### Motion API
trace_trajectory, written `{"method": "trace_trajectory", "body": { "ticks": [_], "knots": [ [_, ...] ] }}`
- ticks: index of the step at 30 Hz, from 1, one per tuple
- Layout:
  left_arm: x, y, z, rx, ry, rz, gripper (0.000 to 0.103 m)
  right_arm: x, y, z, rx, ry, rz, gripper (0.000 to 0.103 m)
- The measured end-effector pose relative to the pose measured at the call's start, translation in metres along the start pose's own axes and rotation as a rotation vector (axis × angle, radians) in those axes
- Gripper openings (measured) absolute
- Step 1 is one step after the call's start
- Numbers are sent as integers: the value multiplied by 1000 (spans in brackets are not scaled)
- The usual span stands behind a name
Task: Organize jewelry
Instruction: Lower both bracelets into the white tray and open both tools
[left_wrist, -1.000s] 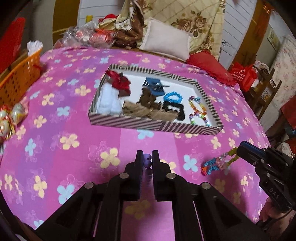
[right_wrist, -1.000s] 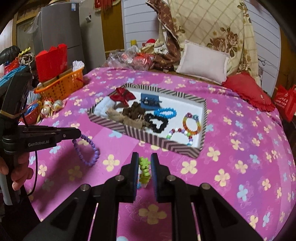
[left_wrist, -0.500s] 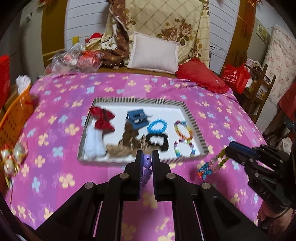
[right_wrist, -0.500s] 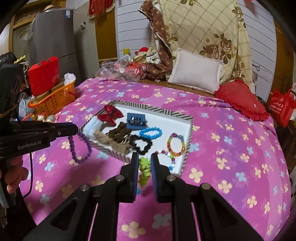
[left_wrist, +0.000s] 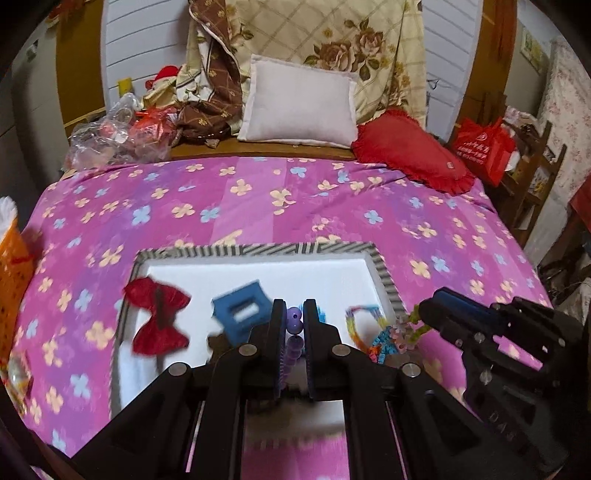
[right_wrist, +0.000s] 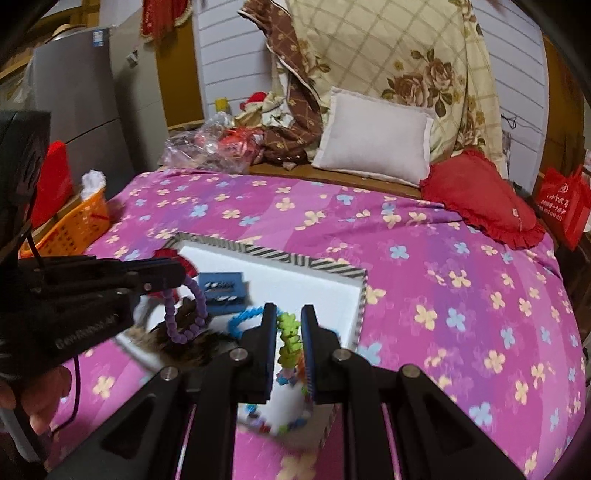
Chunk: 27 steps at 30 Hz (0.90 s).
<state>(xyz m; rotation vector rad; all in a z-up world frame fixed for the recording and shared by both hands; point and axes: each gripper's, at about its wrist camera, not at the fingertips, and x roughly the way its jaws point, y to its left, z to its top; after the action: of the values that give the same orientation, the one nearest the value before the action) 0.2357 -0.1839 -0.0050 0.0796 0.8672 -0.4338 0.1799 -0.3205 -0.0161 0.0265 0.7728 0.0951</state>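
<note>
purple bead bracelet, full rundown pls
The purple bead bracelet is a closed loop of round, matte lilac beads, plastic by the look. The left gripper is shut on its top; the rest hangs free below as an open ring over the striped tray, above a brown furry piece. Nothing else visibly touches it.

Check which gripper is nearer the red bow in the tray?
Left. The left gripper with purple beads hangs just right of the red bow; the right gripper sits past the tray's right edge.
</note>
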Motion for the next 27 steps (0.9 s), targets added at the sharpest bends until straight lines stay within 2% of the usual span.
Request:
{"method": "trace_trajectory", "body": {
  "ticks": [4,7,8,10,13,20,23,25,27],
  "knots": [
    [35,0,25,-30,16,-24,5,35,-17,15,33,12,-5,13],
    [57,5,37,-78,35,-63,5,59,-33,26,99,7,22,13],
    [64,7,38,-92,42,-63,8,63,-36,28,113,4,28,13],
    [82,15,38,-118,72,-37,9,75,-42,31,141,4,38,13],
    [100,21,28,-113,103,19,9,95,-50,25,154,36,3,13],
    [119,29,14,-117,142,48,9,120,-57,7,151,102,-27,13],
    [113,31,14,-122,135,41,9,121,-60,5,175,94,-14,15],
    [107,31,14,-125,133,33,12,116,-63,3,199,85,-2,22],
    [102,32,13,-128,131,32,21,111,-64,1,217,80,9,23]
  ]
}}
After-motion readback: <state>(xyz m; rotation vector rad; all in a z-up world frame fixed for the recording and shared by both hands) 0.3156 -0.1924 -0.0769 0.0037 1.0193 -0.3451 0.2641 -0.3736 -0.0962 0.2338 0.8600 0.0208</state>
